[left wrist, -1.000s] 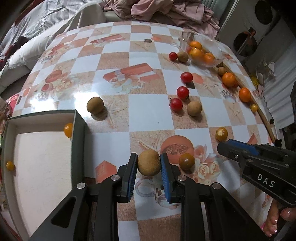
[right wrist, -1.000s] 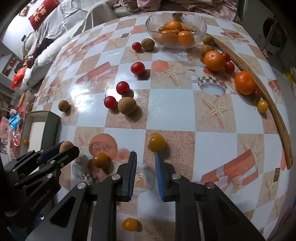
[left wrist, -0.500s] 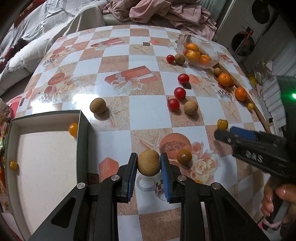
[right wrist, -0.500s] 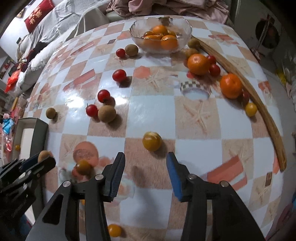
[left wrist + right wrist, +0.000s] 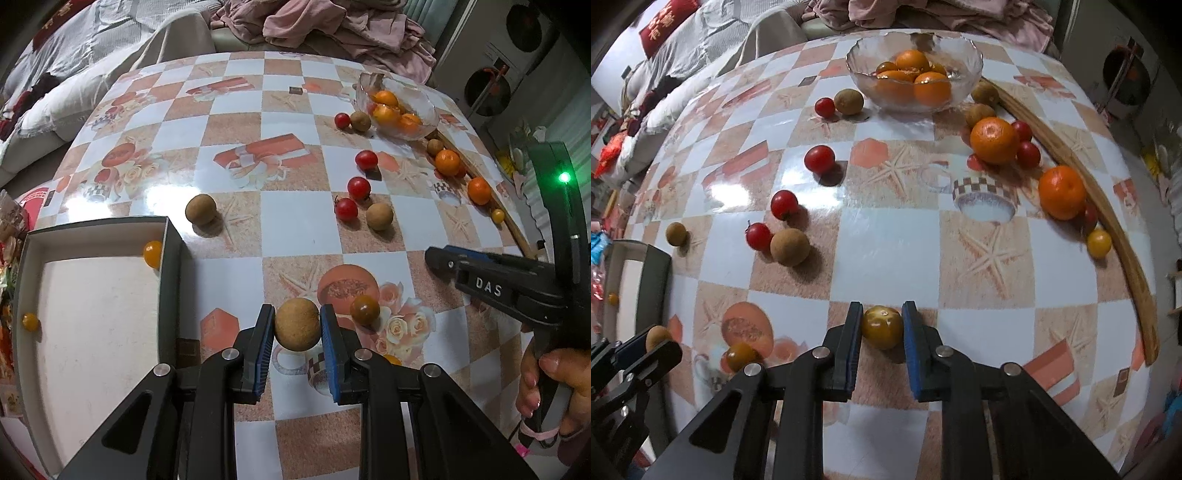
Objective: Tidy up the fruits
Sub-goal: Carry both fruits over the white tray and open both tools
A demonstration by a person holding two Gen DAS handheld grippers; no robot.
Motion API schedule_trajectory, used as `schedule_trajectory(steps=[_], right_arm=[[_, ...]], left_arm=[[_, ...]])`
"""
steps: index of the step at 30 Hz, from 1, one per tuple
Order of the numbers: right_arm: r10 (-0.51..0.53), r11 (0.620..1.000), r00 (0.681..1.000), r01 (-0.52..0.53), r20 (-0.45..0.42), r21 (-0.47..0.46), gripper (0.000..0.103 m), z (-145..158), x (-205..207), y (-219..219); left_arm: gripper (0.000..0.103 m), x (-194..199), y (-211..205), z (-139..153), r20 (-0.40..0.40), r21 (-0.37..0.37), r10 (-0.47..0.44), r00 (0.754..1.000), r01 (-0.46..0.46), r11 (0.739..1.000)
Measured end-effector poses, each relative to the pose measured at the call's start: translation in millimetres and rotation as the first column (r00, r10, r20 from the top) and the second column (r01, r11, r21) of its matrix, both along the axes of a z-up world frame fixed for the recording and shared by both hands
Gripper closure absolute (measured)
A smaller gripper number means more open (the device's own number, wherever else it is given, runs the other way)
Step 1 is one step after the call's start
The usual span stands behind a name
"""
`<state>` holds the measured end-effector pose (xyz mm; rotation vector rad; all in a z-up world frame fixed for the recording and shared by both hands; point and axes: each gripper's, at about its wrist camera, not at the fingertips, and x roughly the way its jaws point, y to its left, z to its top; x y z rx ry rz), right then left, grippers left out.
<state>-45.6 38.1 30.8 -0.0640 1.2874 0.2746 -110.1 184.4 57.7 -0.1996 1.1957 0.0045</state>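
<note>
In the left wrist view my left gripper (image 5: 297,334) is shut on a round brown fruit (image 5: 297,321), held just above the checkered table (image 5: 295,229). A dark yellow tomato (image 5: 365,309) lies just to its right. In the right wrist view my right gripper (image 5: 882,328) is shut on a yellow-green tomato (image 5: 882,326) that rests on the table, with the blue pads against both its sides. The left gripper (image 5: 646,347) with its brown fruit (image 5: 657,336) shows at the lower left of that view.
A dark-walled box (image 5: 170,258) at the left holds two small yellow tomatoes (image 5: 153,253). A glass bowl (image 5: 858,74) of oranges stands at the far side. Red tomatoes (image 5: 819,158), brown fruits (image 5: 789,246) and oranges (image 5: 1062,192) lie scattered. A wooden strip (image 5: 1108,206) edges the right. A hand (image 5: 546,373) grips the right tool.
The right gripper opened, moved forward over the yellow-green tomato and closed on it. The left gripper still grips the brown fruit in the same place.
</note>
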Motion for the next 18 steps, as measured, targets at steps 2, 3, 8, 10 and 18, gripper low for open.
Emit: schedule_trajectory(steps=[2, 3, 8, 10, 18], right_arm=[[0.006, 1.000, 1.000, -0.006, -0.004, 0.014, 0.080, 5.8, -3.1, 0.6], [0.009, 1.000, 1.000, -0.009, -0.005, 0.019, 0.080, 8.6, -4.7, 1.2], [0.042, 0.998, 0.999, -0.042, 0.000, 0.056, 0.080, 29.8, -13.0, 13.4], [0.057, 0.996, 0.998, -0.057, 0.003, 0.070, 0.080, 37.7, -14.3, 22.7], [0.169, 0.978, 0.985, -0.171, 0.026, 0.123, 0.080, 66.3, -22.9, 82.1]], left_arm=[[0.077, -1.0, 3.3, 5.4, 0.010, 0.000, 0.008, 1.000, -0.008, 1.000], [0.077, -2.0, 5.6, 8.9, 0.016, -0.002, 0.012, 1.000, -0.012, 1.000], [0.077, -9.2, 19.1, 22.7, 0.040, 0.005, 0.031, 0.999, -0.032, 0.999], [0.077, -13.7, 28.3, 27.9, 0.049, 0.007, 0.048, 0.998, -0.049, 0.999], [0.077, -42.0, 82.2, 45.4, 0.082, 0.031, 0.151, 0.985, -0.154, 0.988]])
